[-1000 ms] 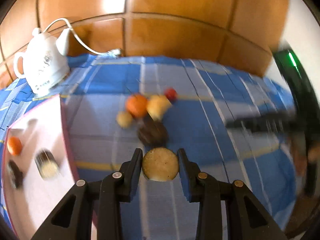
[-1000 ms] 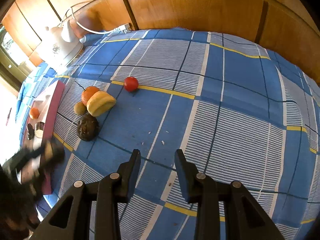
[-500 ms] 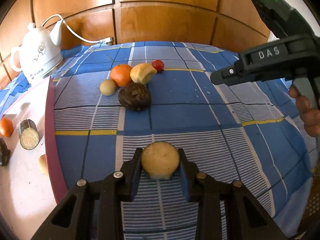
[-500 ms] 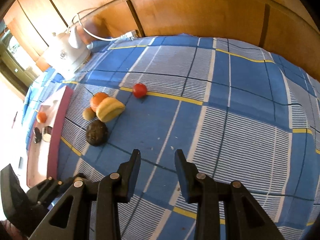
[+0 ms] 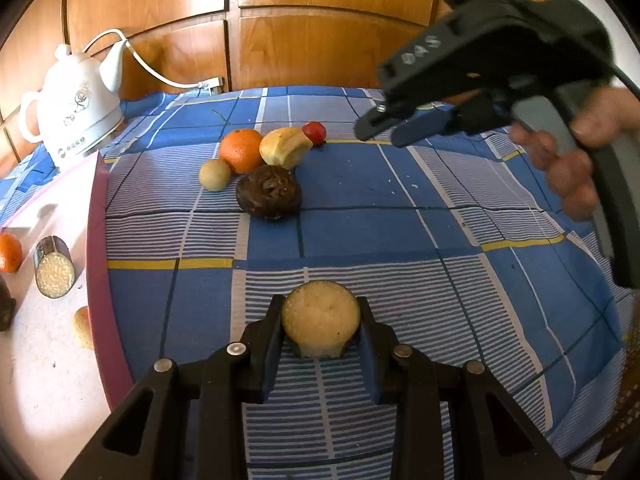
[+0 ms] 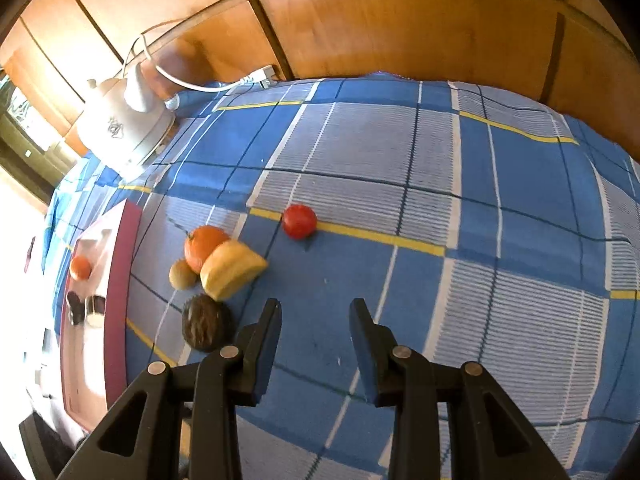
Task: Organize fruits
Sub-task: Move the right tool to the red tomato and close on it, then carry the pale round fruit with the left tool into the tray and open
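My left gripper [image 5: 319, 305] is shut on a cut fruit piece [image 5: 320, 326] with a pale yellow face and dark rind, low over the blue checked cloth. Farther off lies a cluster: an orange [image 5: 241, 150], a yellow fruit [image 5: 284, 148], a red tomato [image 5: 314, 132], a small tan fruit [image 5: 215, 175] and a dark brown fruit [image 5: 268, 192]. My right gripper [image 6: 315, 308] is open with nothing between its fingers. It hovers just right of the dark brown fruit [image 6: 206, 322] and in front of the tomato [image 6: 299, 221]. A hand holds it at the right of the left wrist view.
A white tray with a pink rim [image 5: 98, 240] lies on the left and holds a small orange [image 5: 8, 252], another cut piece [image 5: 54, 268] and a tan fruit [image 5: 82, 326]. A white kettle [image 5: 76, 108] with a cable stands behind it. Wooden panels back the table.
The left gripper sank and drew back from the cluster with the cut piece in it. The right gripper swung in toward the fruits, which look nearer in its view.
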Motion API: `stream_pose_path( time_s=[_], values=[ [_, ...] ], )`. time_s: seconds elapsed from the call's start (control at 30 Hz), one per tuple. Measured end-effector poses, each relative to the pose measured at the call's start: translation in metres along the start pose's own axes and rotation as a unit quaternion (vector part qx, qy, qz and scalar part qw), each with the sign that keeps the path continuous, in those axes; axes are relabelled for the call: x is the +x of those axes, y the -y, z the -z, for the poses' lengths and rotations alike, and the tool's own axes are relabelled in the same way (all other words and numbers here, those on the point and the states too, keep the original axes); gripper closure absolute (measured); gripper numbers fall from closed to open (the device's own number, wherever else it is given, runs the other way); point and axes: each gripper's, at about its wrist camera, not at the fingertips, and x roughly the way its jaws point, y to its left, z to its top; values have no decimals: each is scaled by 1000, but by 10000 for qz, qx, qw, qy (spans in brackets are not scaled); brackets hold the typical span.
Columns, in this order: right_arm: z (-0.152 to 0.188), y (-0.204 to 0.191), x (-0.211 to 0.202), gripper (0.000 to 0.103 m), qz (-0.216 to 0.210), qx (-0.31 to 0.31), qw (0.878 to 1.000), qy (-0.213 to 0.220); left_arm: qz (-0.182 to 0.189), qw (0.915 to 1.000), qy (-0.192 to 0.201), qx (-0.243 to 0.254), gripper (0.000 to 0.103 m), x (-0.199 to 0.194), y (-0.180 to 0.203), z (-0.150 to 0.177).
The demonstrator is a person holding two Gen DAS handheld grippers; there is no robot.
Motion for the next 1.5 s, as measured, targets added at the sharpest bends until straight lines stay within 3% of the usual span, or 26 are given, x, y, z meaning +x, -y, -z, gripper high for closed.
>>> stream_pose_path(
  time_s=[0.17, 0.6, 0.7, 0.77, 0.97, 1.23, 1.5],
  values=[
    [-17, -3, 12, 68, -55, -5, 10000, 14, 7, 10000, 53, 16, 69, -1, 1, 2],
    [-58, -14, 65, 68, 400, -164, 9988, -247, 74, 9999, 87, -1, 69, -2, -2, 3],
    [-60, -16, 71, 78, 419, -281, 9984, -265, 77, 9999, 80, 10, 69, -1, -1, 3],
    [-59, -16, 69, 78, 443, -341, 9980, -288, 83, 9999, 81, 8, 69, -2, -1, 3],
    [-40, -1, 37, 78, 680, -822, 9938, -324, 80, 9999, 91, -12, 69, -2, -2, 3],
    [17, 43, 6, 78, 1166, -1262, 9824, -739, 63, 9999, 87, -41, 69, -1, -3, 4],
    [37, 59, 1, 78, 883, -954, 9902, -515, -10, 10000, 3, 25, 69, 0, -1, 2]
  ],
)
